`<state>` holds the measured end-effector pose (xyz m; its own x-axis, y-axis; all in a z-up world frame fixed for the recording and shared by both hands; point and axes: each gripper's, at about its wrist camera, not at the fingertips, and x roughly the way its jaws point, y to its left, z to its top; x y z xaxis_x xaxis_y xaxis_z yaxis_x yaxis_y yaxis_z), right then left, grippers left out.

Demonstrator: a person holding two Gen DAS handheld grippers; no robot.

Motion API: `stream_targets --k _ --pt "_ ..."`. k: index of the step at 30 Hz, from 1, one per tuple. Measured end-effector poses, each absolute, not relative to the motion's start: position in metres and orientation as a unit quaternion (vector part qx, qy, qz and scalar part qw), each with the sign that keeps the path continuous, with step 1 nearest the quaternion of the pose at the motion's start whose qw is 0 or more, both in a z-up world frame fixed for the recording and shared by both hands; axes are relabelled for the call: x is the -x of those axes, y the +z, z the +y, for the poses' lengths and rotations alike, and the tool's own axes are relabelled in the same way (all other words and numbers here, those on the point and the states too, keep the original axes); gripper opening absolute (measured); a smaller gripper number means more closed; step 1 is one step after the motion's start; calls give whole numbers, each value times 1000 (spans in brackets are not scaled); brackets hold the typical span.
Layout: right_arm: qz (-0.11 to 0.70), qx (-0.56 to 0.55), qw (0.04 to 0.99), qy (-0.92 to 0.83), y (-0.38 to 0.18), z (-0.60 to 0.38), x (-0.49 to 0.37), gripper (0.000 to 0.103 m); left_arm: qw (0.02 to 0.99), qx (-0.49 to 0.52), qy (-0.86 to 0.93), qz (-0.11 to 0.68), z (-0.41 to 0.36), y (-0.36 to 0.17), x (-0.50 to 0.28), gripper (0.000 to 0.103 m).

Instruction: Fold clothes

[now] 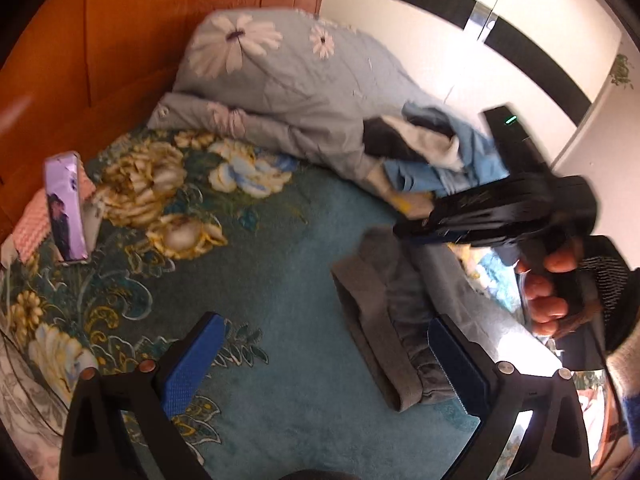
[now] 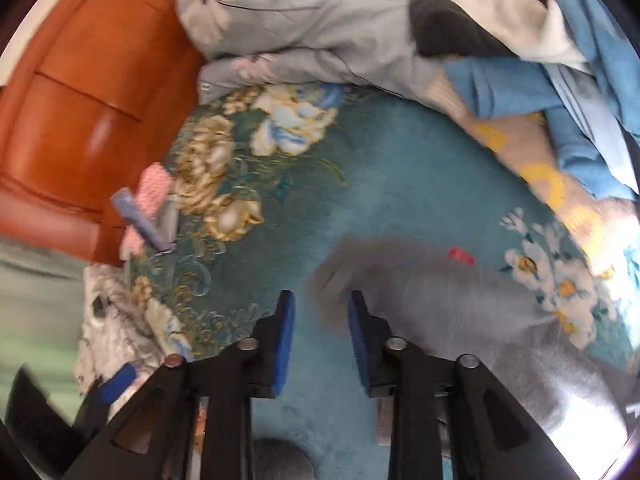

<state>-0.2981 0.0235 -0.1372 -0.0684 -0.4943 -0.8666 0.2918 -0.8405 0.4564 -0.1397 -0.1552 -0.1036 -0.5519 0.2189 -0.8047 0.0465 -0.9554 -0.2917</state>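
A grey garment (image 1: pixel 394 320) with an elastic waistband lies crumpled on the teal floral blanket (image 1: pixel 280 272). My left gripper (image 1: pixel 320 356) is open and empty above the blanket, its right finger (image 1: pixel 456 360) at the garment's edge. My right gripper (image 2: pixel 322 336) is open and empty, its jaws a small gap apart, at the left edge of the grey garment (image 2: pixel 460 304), which has a red tag (image 2: pixel 461 257). In the left wrist view the right gripper (image 1: pixel 412 232) shows blurred above the garment, held by a hand.
A pile of blue, white and dark clothes (image 1: pixel 432 152) lies on a grey daisy quilt (image 1: pixel 288 80) at the back. A wooden headboard (image 1: pixel 120 40) stands at left. A purple box (image 1: pixel 66 204) and pink cloth sit by it. A white wardrobe (image 1: pixel 520 40) is at the right.
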Motion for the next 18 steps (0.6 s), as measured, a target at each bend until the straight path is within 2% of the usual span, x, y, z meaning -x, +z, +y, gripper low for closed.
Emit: stream_targets --k 2,8,10,14,18 --pt "-81 -611 279 -736 -127 37 295 46 63 491 855 -156 -152 -115 149 103" --pt "-145 -568 228 -777 -116 138 255 49 89 529 831 -147 -126 -149 187 103" --pt "-170 -564 177 -788 -127 187 233 49 101 547 816 -155 -120 -167 207 103" --pt "-270 -560 52 -782 -162 305 174 49 95 588 783 -180 -114 -209 248 101" --pt "-363 -540 -74 -756 -194 404 110 49 71 615 760 -196 -110 -244 277 93"
